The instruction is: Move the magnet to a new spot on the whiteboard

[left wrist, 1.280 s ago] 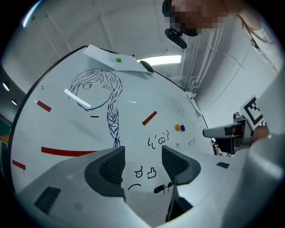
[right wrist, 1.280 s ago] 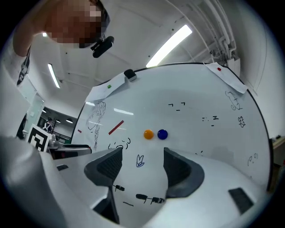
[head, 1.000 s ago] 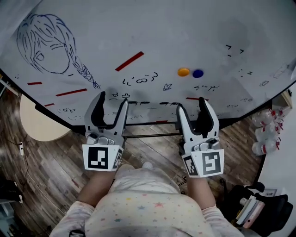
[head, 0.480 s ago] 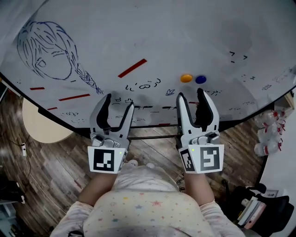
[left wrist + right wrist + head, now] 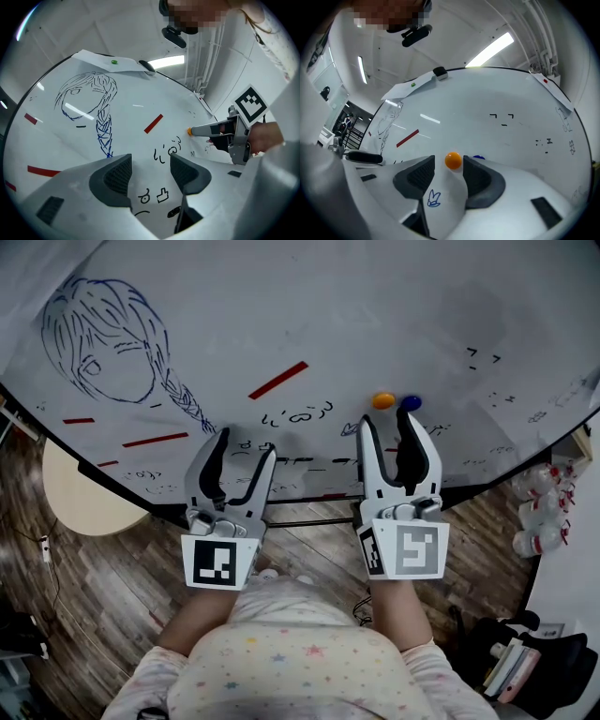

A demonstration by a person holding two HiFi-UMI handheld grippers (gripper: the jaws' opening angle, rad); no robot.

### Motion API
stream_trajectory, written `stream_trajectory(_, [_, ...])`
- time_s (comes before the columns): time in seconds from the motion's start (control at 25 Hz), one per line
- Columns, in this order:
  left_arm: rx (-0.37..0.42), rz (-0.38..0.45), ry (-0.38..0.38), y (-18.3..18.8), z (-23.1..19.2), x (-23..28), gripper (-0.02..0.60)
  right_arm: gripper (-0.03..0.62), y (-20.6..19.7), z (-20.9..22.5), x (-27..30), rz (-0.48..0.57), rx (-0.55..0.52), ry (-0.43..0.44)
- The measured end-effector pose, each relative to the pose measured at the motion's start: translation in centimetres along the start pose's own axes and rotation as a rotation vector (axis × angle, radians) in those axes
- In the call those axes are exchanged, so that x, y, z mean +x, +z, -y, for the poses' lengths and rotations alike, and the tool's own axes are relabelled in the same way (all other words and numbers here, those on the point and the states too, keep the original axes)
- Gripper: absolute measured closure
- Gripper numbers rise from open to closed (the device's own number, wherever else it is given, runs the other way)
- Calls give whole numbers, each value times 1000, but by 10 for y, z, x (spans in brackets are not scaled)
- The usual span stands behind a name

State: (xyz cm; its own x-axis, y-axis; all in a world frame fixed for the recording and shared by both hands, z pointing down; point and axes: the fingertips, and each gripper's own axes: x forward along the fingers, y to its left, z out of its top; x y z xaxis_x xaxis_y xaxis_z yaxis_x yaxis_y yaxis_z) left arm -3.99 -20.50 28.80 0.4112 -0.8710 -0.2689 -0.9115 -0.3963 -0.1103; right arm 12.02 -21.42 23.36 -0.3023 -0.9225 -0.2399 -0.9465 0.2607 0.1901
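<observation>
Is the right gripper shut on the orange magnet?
No: the right gripper is open, with the orange magnet sitting unclamped between its jaw tips.

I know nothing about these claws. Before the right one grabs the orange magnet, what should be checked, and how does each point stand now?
1. Right gripper open: ok, jaws apart.
2. Orange magnet lined up: ok, it sits at the gap between the jaw tips.
3. Blue magnet clear of the jaws: cannot tell, the right jaw tip covers part of it.
4. Left gripper out of the way: ok, open, empty, off to the left over scribbles.
5. Free spot on the whiteboard: ok, bare white above the magnets.
</observation>
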Motion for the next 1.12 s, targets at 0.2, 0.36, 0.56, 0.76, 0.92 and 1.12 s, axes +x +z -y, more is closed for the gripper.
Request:
stream_trajectory(0.2, [10,11,13,4,-8,-4,345,408,3,-2,6,4,-31,-18])
stream_trajectory(0.36, [2,8,16,3,-12,-5,345,425,2,0,10,6,-38,-28])
stream_trajectory(0.56, [0,10,15,4,-14,-6,345,431,1,3,12,-1,-58,-51])
stream_trajectory(0.76, [-2,11,17,2,-17,-4,345,469,0,6,15,-6,-70,-69])
stream_trajectory(0.92, [-12,0,20,-1,-18,-4,345,471,0,6,15,-8,-75,-69])
stream_trajectory(1.12, [10,23,9,1,-19,-3,345,473,0,6,14,-14,-76,-58])
